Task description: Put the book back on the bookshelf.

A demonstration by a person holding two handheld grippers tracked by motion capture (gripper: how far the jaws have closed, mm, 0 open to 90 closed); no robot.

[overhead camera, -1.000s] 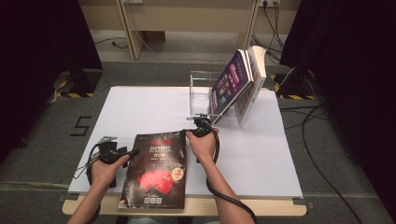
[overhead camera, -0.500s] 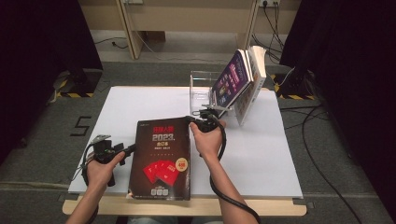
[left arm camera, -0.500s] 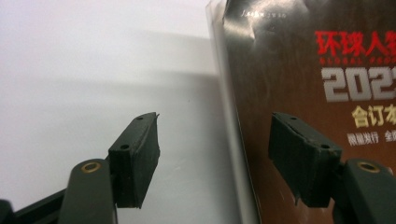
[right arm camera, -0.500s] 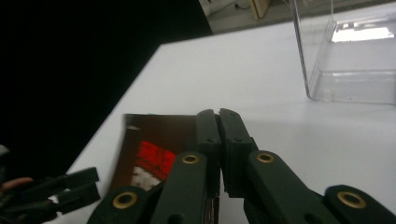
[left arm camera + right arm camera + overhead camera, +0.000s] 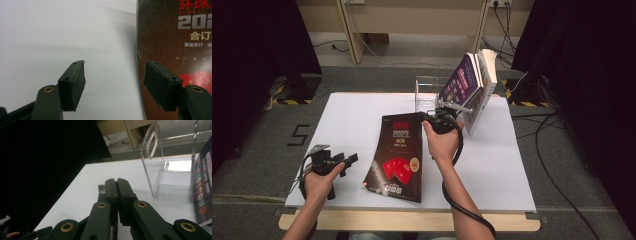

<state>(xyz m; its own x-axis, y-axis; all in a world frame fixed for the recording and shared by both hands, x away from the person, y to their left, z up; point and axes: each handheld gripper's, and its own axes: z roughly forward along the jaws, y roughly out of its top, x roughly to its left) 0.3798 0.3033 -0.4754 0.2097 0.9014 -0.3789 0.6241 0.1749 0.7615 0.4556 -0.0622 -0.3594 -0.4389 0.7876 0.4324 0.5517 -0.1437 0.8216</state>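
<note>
White table (image 5: 352, 120) on wooden base; dark book (image 5: 398, 165) near front edge; clear stand (image 5: 428, 92) at back, books (image 5: 472, 82) leaning beside it.

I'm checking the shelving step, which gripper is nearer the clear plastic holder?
Right. The right gripper, pinching the dark book by its top edge, sits just before the clear holder; the left gripper rests open near the table's front-left.

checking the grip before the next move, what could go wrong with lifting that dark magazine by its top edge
The right gripper pinches only the top edge of the magazine, so it could slip out or the cover could bend or tear. The clear stand and leaning books are close, so a swing could knock them.
</note>
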